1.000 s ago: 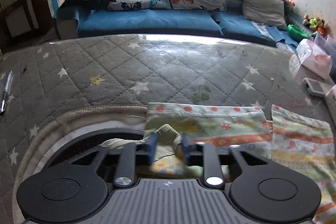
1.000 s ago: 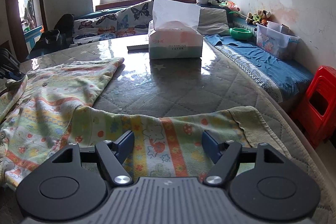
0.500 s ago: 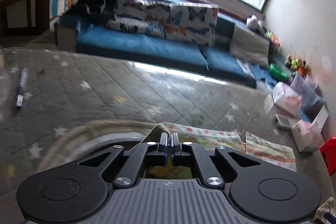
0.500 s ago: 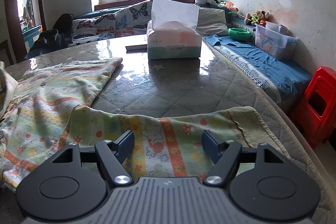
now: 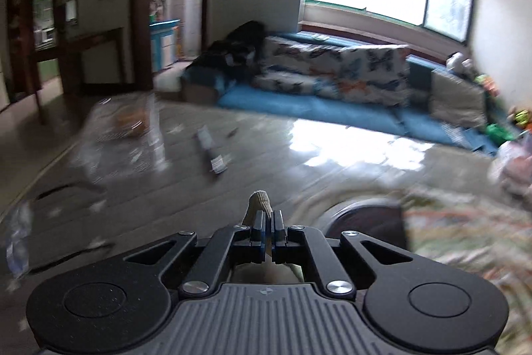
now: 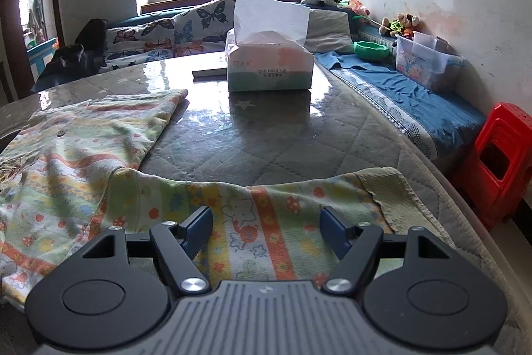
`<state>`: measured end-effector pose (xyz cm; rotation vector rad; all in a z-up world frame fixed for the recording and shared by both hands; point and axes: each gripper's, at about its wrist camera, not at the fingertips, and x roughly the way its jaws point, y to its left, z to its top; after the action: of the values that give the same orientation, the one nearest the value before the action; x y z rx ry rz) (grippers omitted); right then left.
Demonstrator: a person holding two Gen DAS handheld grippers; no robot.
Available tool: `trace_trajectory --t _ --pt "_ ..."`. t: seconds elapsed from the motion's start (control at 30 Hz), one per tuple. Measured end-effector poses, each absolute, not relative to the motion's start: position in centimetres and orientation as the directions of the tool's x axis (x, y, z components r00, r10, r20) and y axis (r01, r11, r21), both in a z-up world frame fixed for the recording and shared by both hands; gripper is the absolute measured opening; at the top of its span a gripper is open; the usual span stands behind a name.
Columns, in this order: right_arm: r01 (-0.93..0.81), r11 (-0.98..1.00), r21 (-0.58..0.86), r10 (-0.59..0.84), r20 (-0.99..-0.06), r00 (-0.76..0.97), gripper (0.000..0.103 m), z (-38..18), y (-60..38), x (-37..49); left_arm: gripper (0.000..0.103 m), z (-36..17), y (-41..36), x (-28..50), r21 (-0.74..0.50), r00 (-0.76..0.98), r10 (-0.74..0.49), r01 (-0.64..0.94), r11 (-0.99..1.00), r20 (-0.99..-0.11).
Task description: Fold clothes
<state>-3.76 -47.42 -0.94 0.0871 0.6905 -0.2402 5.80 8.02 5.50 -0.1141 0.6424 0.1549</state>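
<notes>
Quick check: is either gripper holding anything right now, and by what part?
Left gripper pinches the garment's ribbed cuff. Right gripper is open over the sleeve, holding nothing.

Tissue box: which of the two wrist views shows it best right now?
The right wrist view: the tissue box stands sharp and whole on the table, with a tissue sticking up and the print readable. The left wrist view is motion-blurred; only a pale smear at its right edge could be the box, and I cannot confirm that.
</notes>
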Motion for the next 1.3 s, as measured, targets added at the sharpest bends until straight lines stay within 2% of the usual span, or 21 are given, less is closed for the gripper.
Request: trace_trajectory --t 0.1,0.3,0.37,0.5,0.67,0.77,0.93,1.13,1.23,1.3 --pt "0.25 0.968 -0.021 -0.204 -0.646 0.736 0.073 -0.8 -47.1 -3.7 0.003 3.3 9.3 5.0 -0.018 0.761 0.157 -0.216 0.976 -0.63" --pt "0.269 0.963 -0.017 -0.213 -0.66 0.721 0.073 -0.6 -47.0 -3.5 0.003 0.4 10.7 4.2 -0.022 0.73 0.173 -0.25 0.968 -0.661" --pt "0.264 0.964 -0.019 -0.21 -0.664 0.718 0.074 -0.6 -46.7 -3.4 0.003 0.1 11.0 4.1 -0.02 0.728 0.183 -0.261 0.965 -0.661" --pt "0.261 0.965 -0.02 -0.21 -0.656 0.725 0.083 -1.1 -46.9 -3.0 0.003 -0.6 11.7 3.7 -0.021 0.717 0.193 -0.277 0.961 -0.67" --pt "0.284 0.959 -0.01 -0.221 -0.652 0.725 0.083 -1.2 -47.5 -2.9 0.004 -0.6 12.0 3.2 -0.021 0.715 0.194 -0.28 0.96 -0.672" --pt "0.296 0.955 -0.025 -0.24 -0.65 0.721 0.081 -1.0 -47.6 -3.1 0.008 -0.5 12.1 3.1 -0.009 0.71 0.199 -0.278 0.961 -0.675" --pt "0.26 0.965 -0.031 -0.219 -0.64 0.737 0.081 0.1 -47.3 -4.3 0.011 0.4 12.3 2.1 0.001 0.705 0.214 -0.29 0.957 -0.676" --pt "0.108 0.994 -0.02 -0.096 -0.625 0.775 0.073 2.1 -44.3 -5.0 0.012 2.8 9.0 0.3 -0.037 0.752 0.096 -0.158 0.987 -0.652" --pt "0.005 1.0 0.001 -0.004 -0.62 0.785 0.069 3.2 -42.1 -5.2 0.014 3.2 5.2 -0.4 -0.062 0.762 -0.033 -0.009 0.998 -0.647" --pt "-0.071 0.997 0.02 0.068 -0.62 0.782 0.066 3.8 -40.3 -5.3 0.019 3.5 2.6 -0.9 -0.079 0.756 -0.123 0.094 0.992 -0.643"
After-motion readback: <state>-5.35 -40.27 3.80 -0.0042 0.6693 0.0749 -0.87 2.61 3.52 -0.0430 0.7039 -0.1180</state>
